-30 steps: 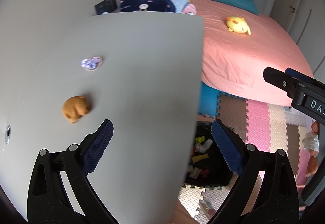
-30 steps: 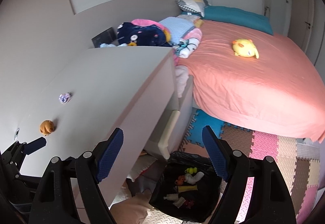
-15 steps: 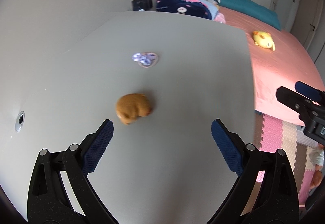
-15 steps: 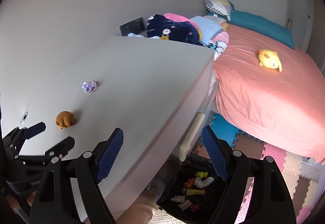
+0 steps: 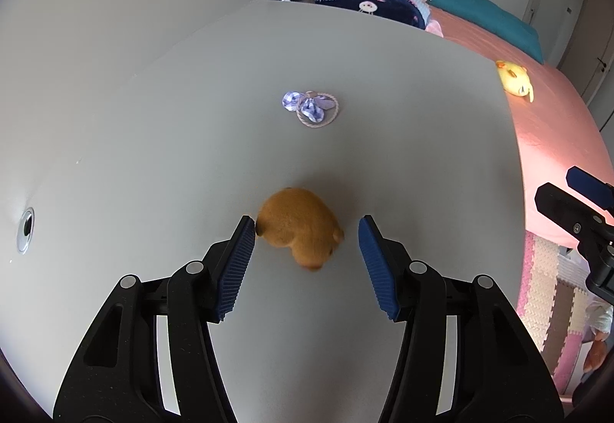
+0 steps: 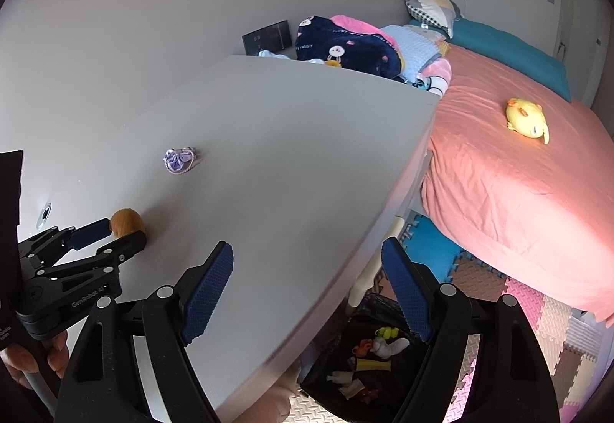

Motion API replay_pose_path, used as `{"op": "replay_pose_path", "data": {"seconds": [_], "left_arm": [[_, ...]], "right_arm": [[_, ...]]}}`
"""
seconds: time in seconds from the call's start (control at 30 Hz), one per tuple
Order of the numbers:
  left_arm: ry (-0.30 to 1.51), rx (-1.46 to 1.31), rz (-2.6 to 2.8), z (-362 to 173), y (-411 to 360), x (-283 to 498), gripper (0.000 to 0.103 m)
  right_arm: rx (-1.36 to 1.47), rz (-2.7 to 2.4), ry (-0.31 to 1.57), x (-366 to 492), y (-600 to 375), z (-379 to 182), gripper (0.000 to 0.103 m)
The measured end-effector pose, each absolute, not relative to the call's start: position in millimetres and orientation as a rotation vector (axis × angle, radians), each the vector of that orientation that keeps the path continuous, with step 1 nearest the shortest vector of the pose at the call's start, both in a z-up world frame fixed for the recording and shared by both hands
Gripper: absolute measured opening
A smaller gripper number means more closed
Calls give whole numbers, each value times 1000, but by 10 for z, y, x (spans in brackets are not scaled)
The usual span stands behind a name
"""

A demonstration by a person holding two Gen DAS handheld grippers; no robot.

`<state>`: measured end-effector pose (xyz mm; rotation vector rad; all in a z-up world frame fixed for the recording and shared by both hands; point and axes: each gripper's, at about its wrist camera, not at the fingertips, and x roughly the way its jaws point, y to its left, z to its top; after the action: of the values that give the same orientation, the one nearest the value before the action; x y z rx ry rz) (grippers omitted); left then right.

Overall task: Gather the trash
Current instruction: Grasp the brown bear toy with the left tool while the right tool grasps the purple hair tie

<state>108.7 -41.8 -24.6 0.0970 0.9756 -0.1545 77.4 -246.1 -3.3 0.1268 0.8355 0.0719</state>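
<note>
Now the small brown plush animal toy [image 5: 298,233] lies on the pale grey tabletop [image 5: 383,123], directly between the blue pads of the left hand-held gripper [image 5: 306,227], its long axis slanting across the gap. That gripper's jaws are closing; the left pad looks to be at the toy's edge, the right pad just clear. Well off to the side, the right hand-held gripper [image 6: 307,261] stands wide and empty above the tabletop's edge, over a black bin [image 6: 368,354] on the floor.
</note>
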Motion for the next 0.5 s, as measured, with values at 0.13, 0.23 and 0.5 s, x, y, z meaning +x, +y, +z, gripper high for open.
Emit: {"op": "replay_pose_path", "data": {"seconds": [0.13,0.23,0.5], "left_arm": [[976,112,-158,-300,-391,1132,45],[965,115,-160,-303,-363,1137,45],[932,100,-139,-193,-192,1190,45]], "right_arm": [[123,80,843,859,-2390,-62,80],[127,88,846,917,-2345,-83,80],[108,130,855,1091,-2099,-96,80]]}}
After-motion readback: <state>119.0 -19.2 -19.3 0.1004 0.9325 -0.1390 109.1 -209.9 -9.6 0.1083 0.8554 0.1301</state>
